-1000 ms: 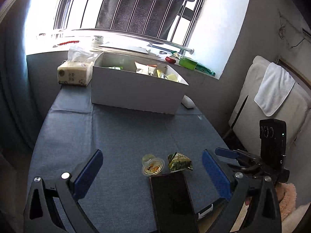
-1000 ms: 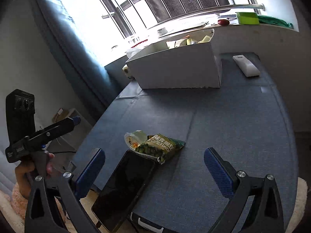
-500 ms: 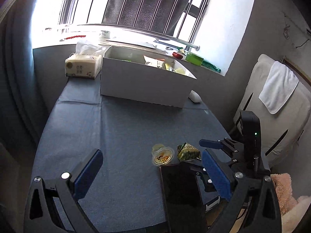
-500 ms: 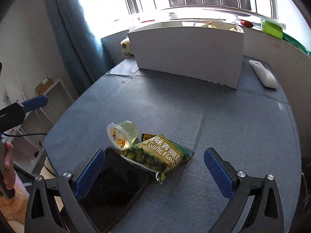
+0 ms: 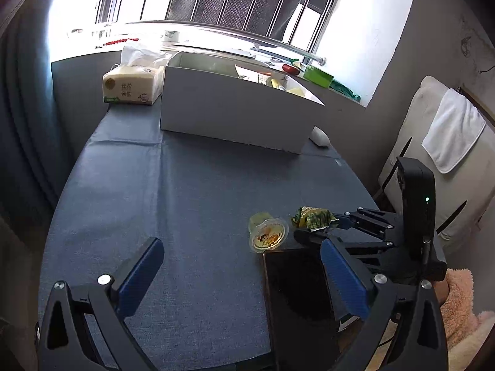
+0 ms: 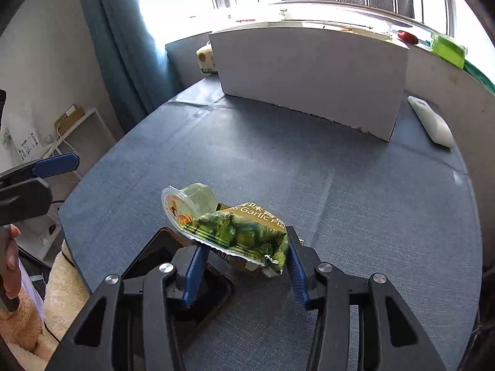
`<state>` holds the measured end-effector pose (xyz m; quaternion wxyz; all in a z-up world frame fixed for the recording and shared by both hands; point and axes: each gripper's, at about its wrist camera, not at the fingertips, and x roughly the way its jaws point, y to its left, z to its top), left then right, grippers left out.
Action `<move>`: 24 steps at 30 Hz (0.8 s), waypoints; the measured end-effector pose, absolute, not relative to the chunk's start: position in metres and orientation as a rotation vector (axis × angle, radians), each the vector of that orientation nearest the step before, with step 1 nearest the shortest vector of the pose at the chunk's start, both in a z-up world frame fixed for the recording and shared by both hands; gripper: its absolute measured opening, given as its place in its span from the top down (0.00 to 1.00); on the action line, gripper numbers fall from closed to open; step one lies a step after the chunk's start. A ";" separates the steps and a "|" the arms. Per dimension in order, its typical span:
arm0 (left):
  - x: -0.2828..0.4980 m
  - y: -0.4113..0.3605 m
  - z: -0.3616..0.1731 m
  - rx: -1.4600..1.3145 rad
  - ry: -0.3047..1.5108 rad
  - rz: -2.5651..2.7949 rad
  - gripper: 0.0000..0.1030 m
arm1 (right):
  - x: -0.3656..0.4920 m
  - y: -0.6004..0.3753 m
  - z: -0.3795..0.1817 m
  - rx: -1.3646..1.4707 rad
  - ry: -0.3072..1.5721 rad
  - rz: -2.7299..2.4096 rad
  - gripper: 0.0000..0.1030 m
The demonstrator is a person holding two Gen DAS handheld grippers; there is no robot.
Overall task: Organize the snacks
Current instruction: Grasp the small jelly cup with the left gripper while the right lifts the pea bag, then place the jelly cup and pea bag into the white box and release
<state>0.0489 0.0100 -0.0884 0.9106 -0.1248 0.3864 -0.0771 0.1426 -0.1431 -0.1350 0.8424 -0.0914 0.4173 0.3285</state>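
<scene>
the green snack packet lies near the table's front edge, touching the jelly cup, with the right gripper clamped on its near end. lift straight up to avoid dragging the cup, then carry it to the white box; the left gripper hovers agape, holding nothing.

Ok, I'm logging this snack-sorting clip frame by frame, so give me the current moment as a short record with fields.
right gripper: fingers on either side of the green snack packet, closing on it
left gripper: open, holding nothing
jelly cup: on its side beside the packet
phone: flat at table edge
white box: far end, some snacks inside
tissue pack: left of box
</scene>
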 end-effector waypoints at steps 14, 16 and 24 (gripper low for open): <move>0.109 -0.039 -0.126 -0.082 0.965 -0.193 0.00 | 0.136 -0.209 -0.102 0.066 0.827 0.681 0.51; 0.117 -0.044 -0.130 -0.080 0.971 -0.202 0.00 | 0.132 -0.220 -0.099 0.089 0.822 0.669 0.51; 0.120 -0.046 -0.134 -0.056 0.959 -0.248 0.53 | 0.128 -0.236 -0.098 0.124 0.818 0.655 0.51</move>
